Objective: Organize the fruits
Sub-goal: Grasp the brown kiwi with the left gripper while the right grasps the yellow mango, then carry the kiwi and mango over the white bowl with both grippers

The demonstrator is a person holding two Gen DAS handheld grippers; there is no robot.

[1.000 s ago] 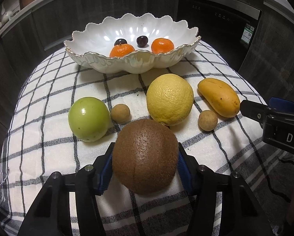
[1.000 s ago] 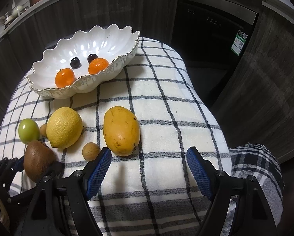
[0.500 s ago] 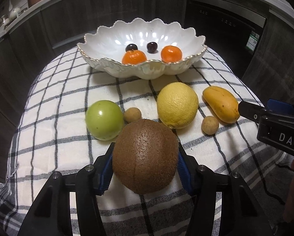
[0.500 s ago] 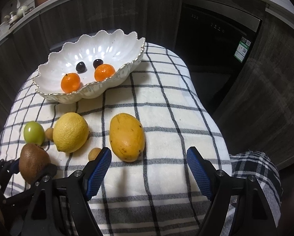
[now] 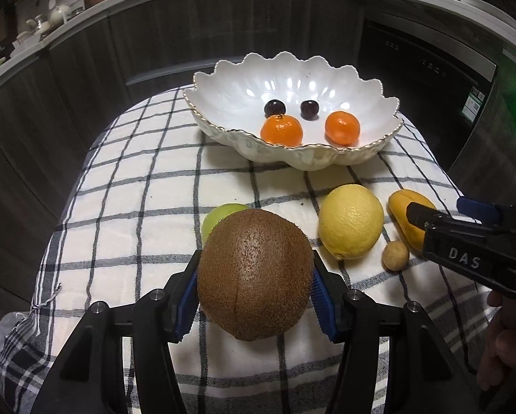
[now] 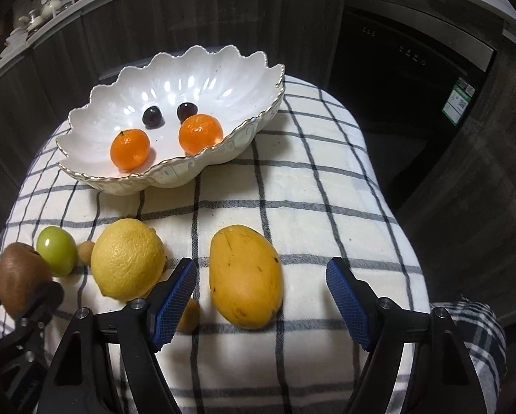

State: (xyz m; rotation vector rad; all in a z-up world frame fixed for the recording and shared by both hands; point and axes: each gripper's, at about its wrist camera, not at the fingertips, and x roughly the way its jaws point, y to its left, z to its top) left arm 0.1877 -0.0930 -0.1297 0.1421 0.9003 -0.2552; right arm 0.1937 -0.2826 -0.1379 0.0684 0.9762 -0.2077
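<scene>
The left claw (image 5: 254,305) is clamped on a brown kiwi (image 5: 254,274), its blue pads pressed to either side of the fruit, which hangs clear of the checked cloth (image 5: 137,207) that covers the surface. Taking the white scalloped bowl (image 6: 95,131) as the landmark: inside it lie two mandarins (image 6: 130,149) and two dark cherries (image 6: 153,116), the cherries at the far side of the mandarins. On the cloth on the near side of the bowl lies a row of loose fruit: a green apple (image 6: 57,250), a small brown longan (image 6: 86,251) just beside it, a big lemon (image 6: 128,258), and a yellow mango (image 6: 245,276) farthest to the right. A second longan (image 5: 395,255) sits nearer than the lemon, between lemon and mango. The right claw (image 6: 261,298) has its jaws apart and closing, set around the near end of the mango; the left pad is close beside the fruit, the right pad well apart from it, neither pressing on it. In the left wrist view a hand (image 5: 506,338) holds that claw at the right edge.
</scene>
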